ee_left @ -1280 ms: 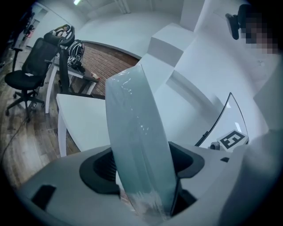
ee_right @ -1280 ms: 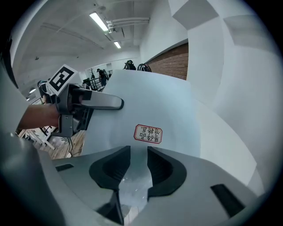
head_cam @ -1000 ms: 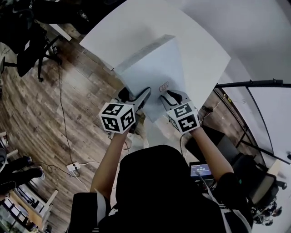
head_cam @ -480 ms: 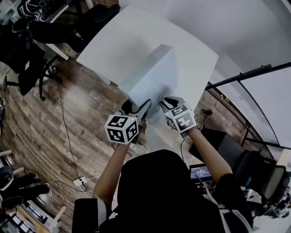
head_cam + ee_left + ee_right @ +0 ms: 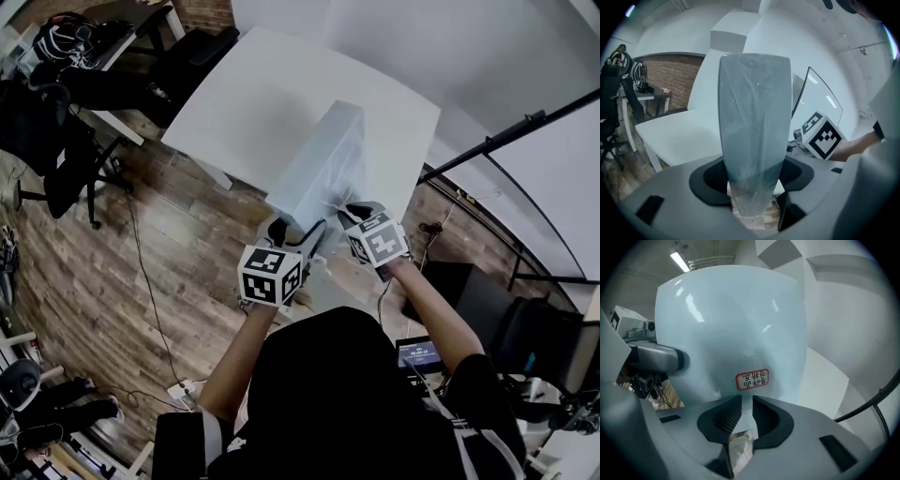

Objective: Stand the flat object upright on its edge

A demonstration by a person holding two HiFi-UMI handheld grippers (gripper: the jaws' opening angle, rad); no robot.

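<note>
The tipping-up step is in hand: the wrapped panel leans steeply on the worktop; the left gripper, wide, and the right gripper, narrow, have both just been closing on its near end. Next, I judge, bring it fully vertical; release gently.

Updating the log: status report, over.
Left gripper and right gripper jaws just closing, both gripping pale blue-grey film-wrapped flat slab. Slab tipped up steeply on white table. No obstruction seen.
</note>
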